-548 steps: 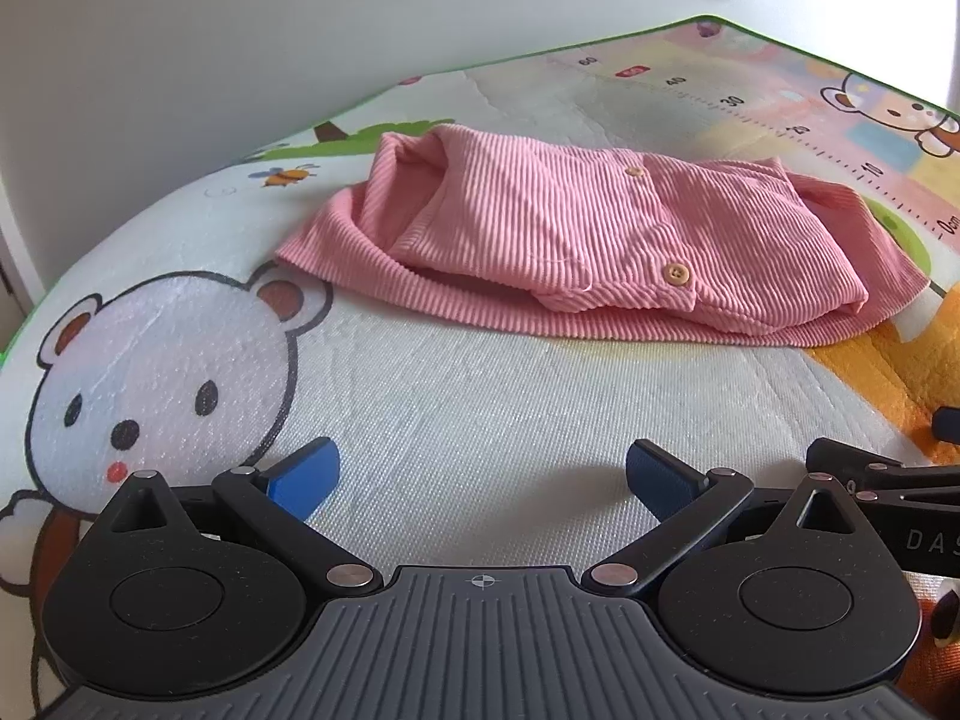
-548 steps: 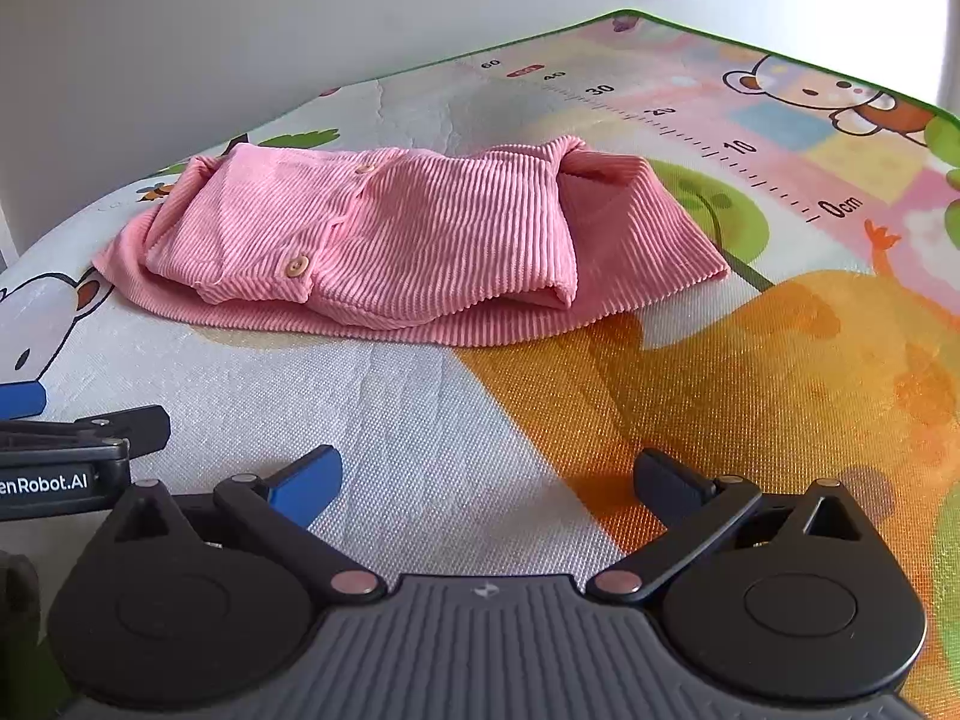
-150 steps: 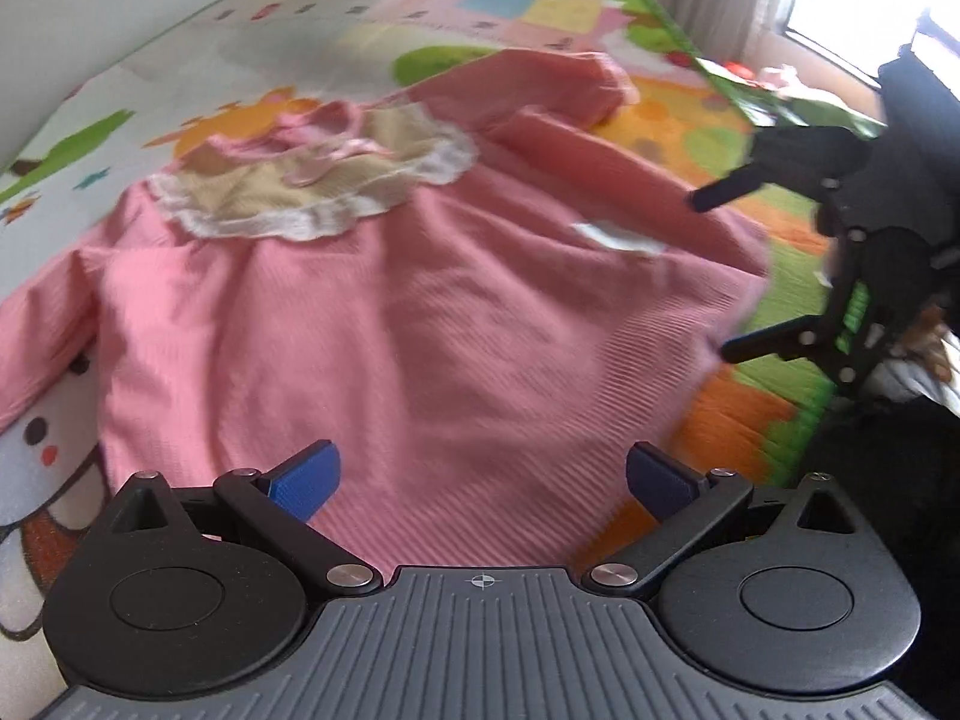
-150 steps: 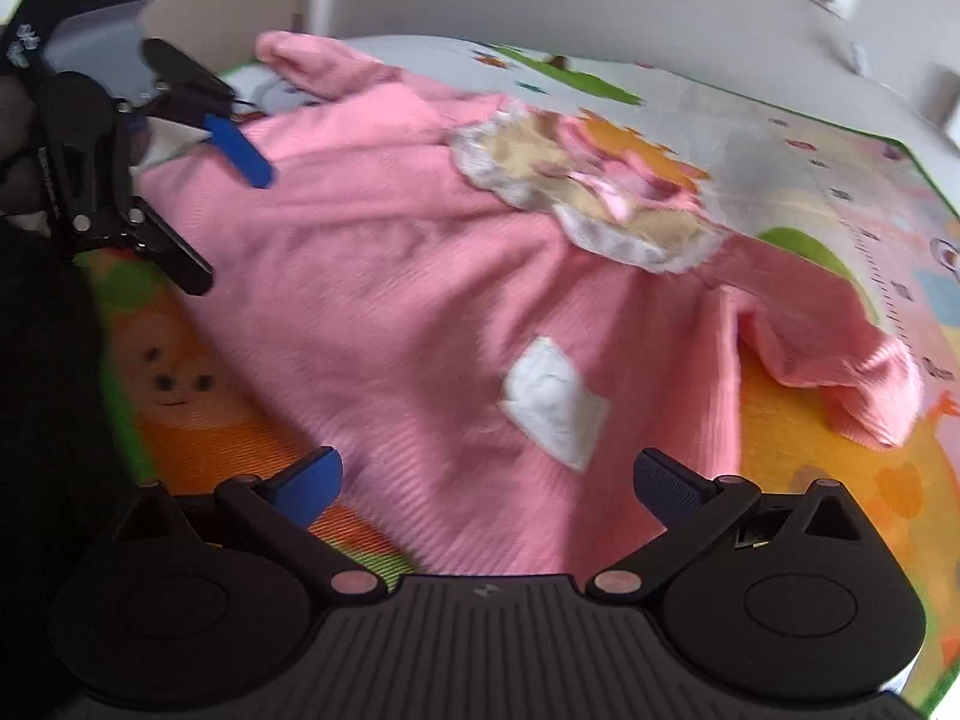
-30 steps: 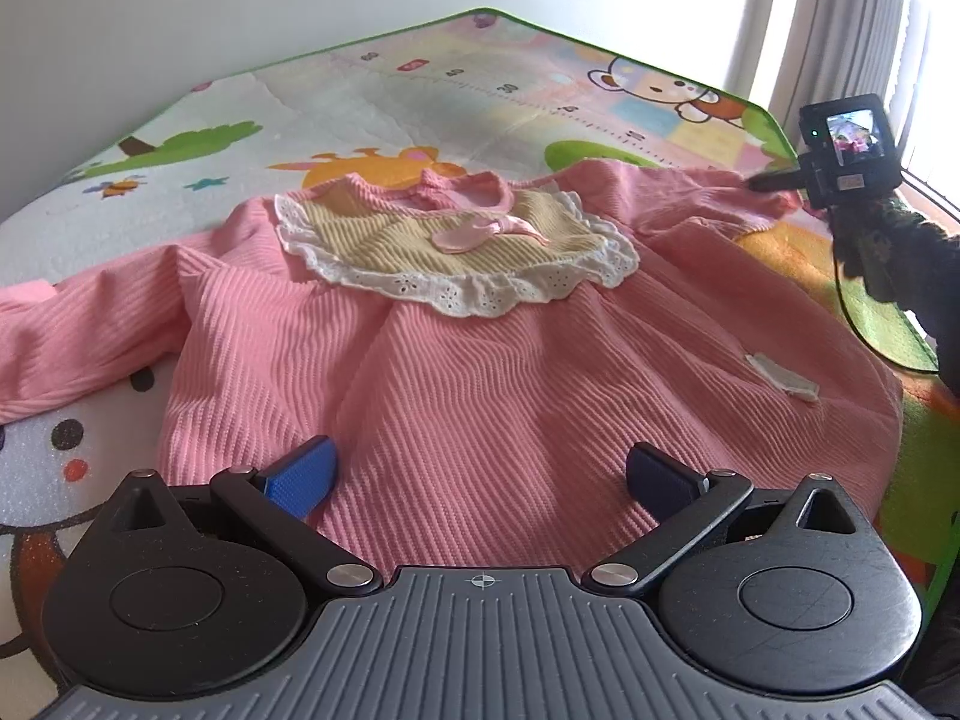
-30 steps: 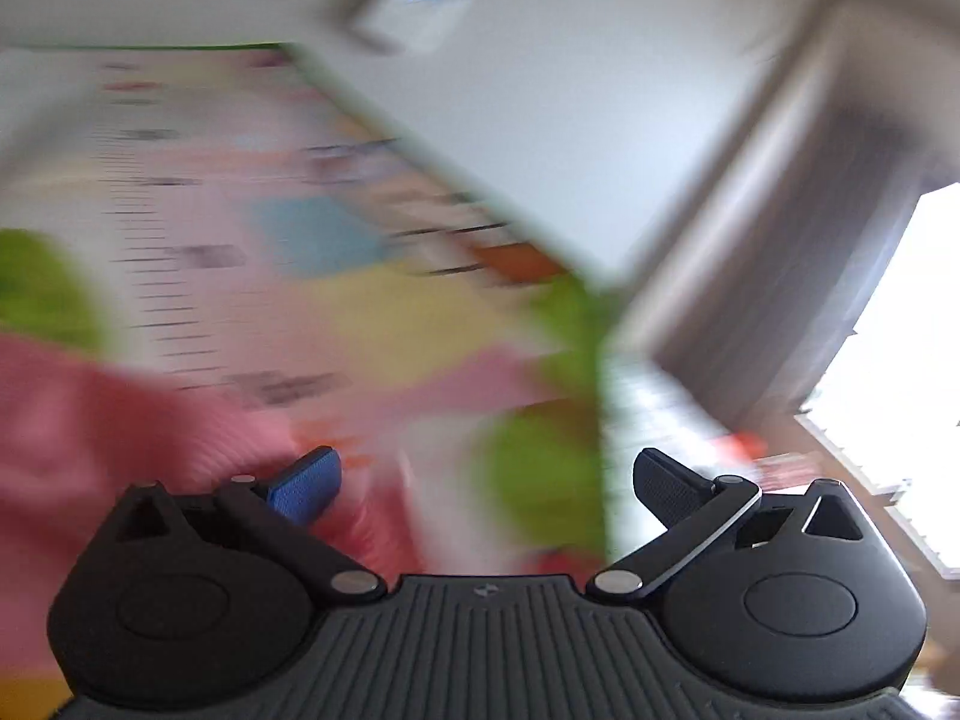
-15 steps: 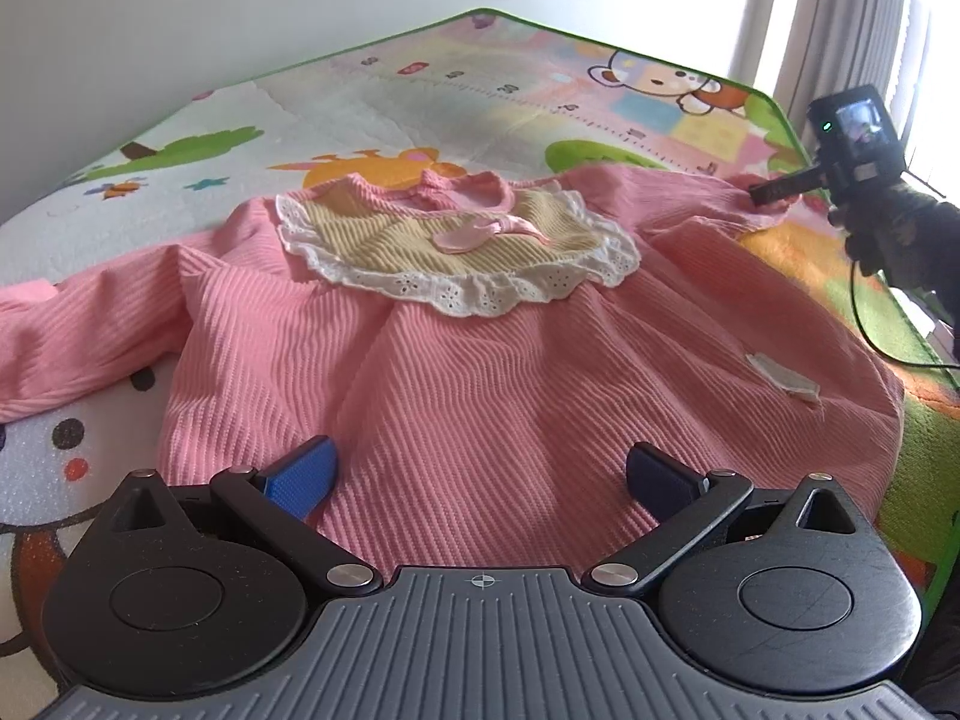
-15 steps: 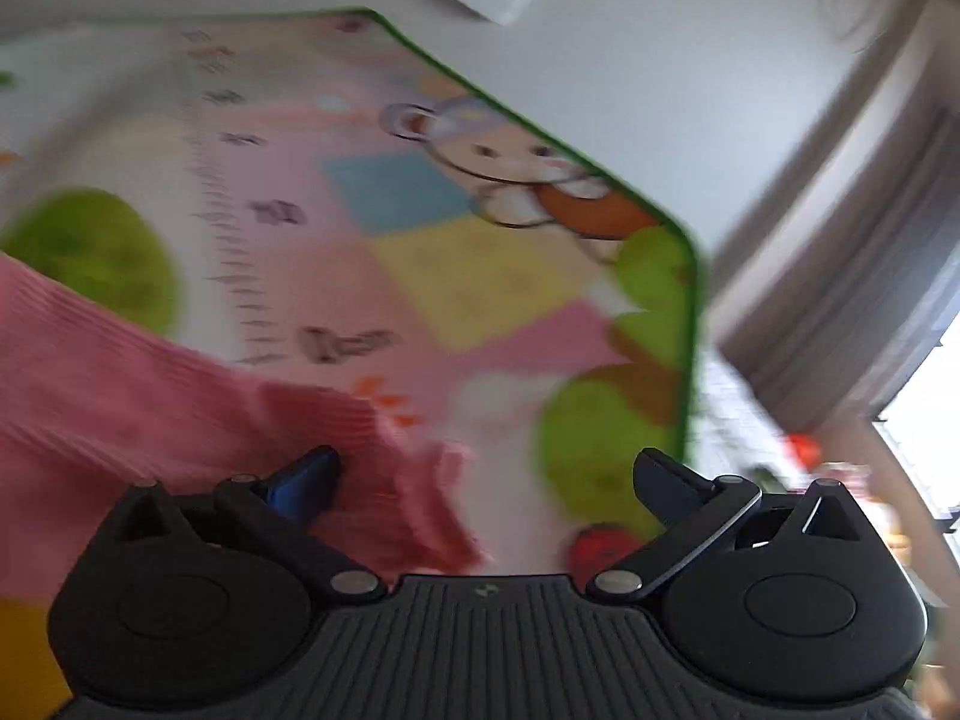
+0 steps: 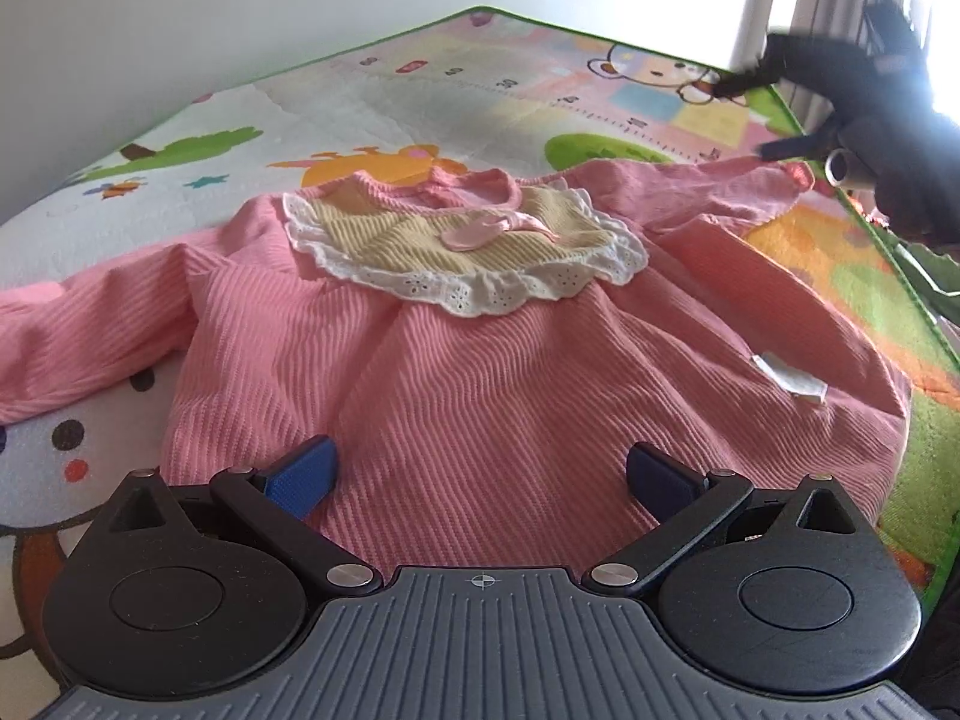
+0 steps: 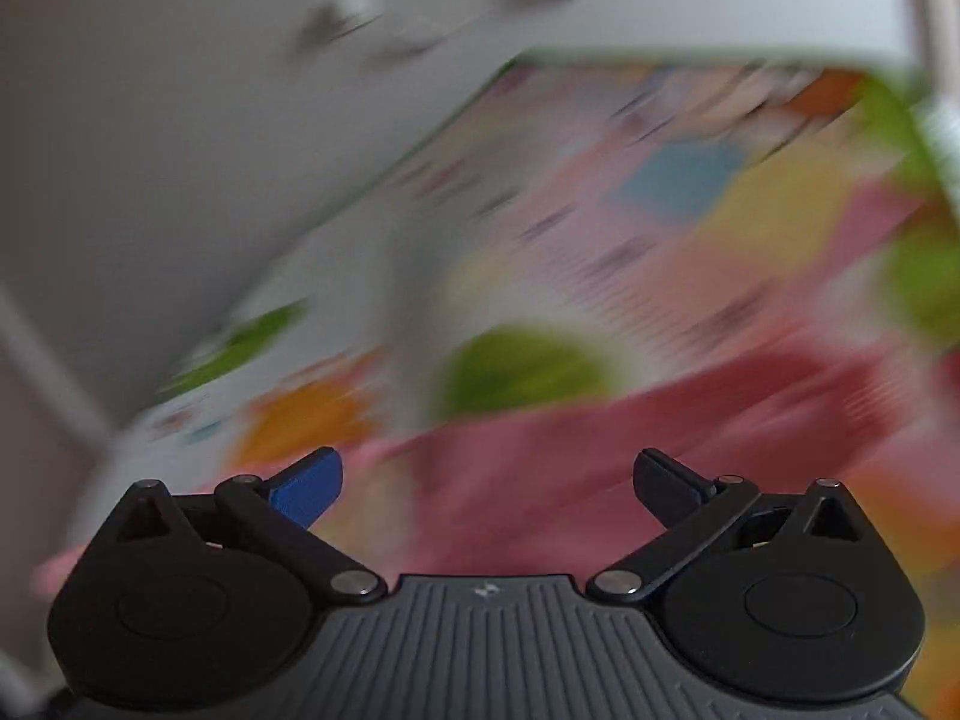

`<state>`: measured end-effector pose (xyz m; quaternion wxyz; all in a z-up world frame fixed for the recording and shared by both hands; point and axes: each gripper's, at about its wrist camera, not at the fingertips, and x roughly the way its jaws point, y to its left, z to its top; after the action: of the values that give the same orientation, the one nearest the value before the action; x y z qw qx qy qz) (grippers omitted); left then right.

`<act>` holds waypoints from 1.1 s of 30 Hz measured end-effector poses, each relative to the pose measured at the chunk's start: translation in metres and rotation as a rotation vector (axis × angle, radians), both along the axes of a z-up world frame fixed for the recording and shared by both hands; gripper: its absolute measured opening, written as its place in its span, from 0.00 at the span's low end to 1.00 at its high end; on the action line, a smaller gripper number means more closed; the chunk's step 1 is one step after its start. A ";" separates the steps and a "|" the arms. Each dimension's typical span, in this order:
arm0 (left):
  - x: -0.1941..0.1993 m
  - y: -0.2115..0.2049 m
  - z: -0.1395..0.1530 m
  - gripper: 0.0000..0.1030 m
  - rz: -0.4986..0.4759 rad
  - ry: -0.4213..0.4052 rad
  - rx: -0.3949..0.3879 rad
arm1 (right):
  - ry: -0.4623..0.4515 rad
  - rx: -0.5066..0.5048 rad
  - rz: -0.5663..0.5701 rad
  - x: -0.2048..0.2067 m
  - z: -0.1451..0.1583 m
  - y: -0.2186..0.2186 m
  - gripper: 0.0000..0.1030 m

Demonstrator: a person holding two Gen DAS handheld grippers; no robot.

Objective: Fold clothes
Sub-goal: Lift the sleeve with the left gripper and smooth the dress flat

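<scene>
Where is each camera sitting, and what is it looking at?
Left wrist camera: it rides on the left gripper, low over the hem of the pink dress, facing its frilly collar; its two open fingers show, and the right gripper far off at the sleeve end.
Right wrist camera: it rides on the right gripper, looking across the play mat toward the wall; very blurred; its open fingers show.
Shared: the pink dress and the play mat.

Garment: pink ribbed dress [image 9: 480, 396], spread flat, front side up.
Collar: yellow bib [image 9: 462, 240] with white lace edge and pink bow.
Sleeves: stretched out to both sides.
Tag: small white label [image 9: 789, 382] near right hem.
</scene>
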<state>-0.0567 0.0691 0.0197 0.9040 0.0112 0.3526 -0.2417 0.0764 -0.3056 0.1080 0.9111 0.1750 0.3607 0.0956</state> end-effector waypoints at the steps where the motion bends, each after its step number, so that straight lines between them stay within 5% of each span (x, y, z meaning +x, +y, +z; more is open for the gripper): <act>1: 0.000 0.001 0.001 1.00 0.005 0.004 -0.003 | 0.020 0.040 0.080 -0.003 -0.009 0.020 1.00; 4: 0.003 0.020 0.011 1.00 0.106 0.058 -0.087 | 0.005 -0.089 0.224 -0.029 -0.031 0.082 1.00; 8: 0.000 0.086 0.037 1.00 0.338 0.025 -0.243 | -0.117 -0.346 0.326 -0.065 -0.052 0.128 1.00; 11: 0.007 0.133 0.039 1.00 0.517 0.067 -0.288 | -0.113 -0.351 0.368 -0.075 -0.063 0.135 1.00; 15: 0.026 0.180 0.019 1.00 0.649 0.231 -0.476 | -0.071 -0.327 0.341 -0.070 -0.083 0.135 1.00; 18: 0.042 0.198 0.013 1.00 0.723 0.249 -0.541 | -0.050 -0.352 0.339 -0.077 -0.094 0.142 1.00; 27: 0.084 0.177 0.004 1.00 0.755 0.062 -0.344 | -0.066 -0.362 0.335 -0.082 -0.103 0.144 1.00; 33: 0.076 0.118 0.019 1.00 0.460 -0.016 -0.272 | -0.070 -0.362 0.336 -0.083 -0.103 0.146 1.00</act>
<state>0.0192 0.1868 0.0389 0.9311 -0.1888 0.3029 -0.0750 -0.0069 -0.1592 0.0050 0.9108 -0.0568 0.3644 0.1855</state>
